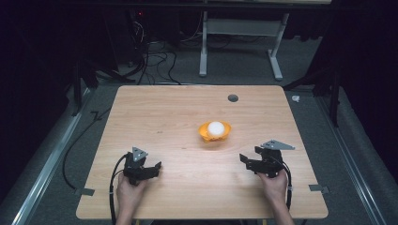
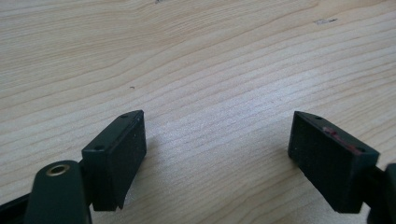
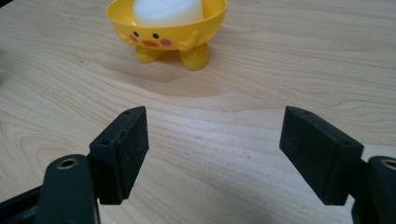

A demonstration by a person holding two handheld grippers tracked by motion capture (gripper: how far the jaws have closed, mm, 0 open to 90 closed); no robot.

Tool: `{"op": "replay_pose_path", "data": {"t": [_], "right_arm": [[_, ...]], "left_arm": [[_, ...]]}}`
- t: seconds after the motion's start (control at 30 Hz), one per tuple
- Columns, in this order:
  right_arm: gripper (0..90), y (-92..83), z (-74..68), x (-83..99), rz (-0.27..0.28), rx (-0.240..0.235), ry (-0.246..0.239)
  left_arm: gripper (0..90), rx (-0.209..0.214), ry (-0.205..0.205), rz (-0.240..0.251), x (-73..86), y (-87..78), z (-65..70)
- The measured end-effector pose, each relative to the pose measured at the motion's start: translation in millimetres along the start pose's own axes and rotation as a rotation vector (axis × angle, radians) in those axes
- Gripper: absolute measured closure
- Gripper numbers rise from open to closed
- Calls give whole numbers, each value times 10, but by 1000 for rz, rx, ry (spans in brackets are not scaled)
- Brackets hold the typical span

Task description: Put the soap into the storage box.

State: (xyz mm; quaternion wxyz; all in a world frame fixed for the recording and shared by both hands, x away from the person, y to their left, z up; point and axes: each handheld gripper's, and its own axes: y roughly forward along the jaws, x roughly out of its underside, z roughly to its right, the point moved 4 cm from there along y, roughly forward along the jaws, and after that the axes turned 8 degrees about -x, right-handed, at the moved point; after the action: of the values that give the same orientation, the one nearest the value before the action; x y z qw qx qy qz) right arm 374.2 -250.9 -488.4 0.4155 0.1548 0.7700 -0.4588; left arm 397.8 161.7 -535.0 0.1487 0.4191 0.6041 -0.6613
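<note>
1. The yellow duck-faced bowl [image 1: 215, 132] stands upright on its feet on the wooden table [image 1: 178, 108], holding a white foam ball [image 1: 215, 128].
2. The right gripper [image 1: 248, 161] rests nearer the person than the bowl, jaws spread, grasping nothing, aimed at the bowl.
3. The left gripper [image 1: 151, 168] lies well apart from the bowl, jaws spread, empty.
4. Judgement: no contact made; approach, grasp and handling remain.

Left gripper [image 1: 149, 169] low, jaws wide apart, right gripper [image 1: 248, 161] likewise, both hand-held
</note>
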Motion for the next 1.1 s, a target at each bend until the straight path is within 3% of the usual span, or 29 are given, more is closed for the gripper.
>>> {"op": "replay_pose_path", "data": {"t": [0.53,1.1], "right_arm": [[245,201,-69,98,-68,22,-59],[245,351,-104,173,-108,38,-62]], "left_arm": [[197,-1,0,0,0,0,0],[197,0,0,0,0,0,0]]}}
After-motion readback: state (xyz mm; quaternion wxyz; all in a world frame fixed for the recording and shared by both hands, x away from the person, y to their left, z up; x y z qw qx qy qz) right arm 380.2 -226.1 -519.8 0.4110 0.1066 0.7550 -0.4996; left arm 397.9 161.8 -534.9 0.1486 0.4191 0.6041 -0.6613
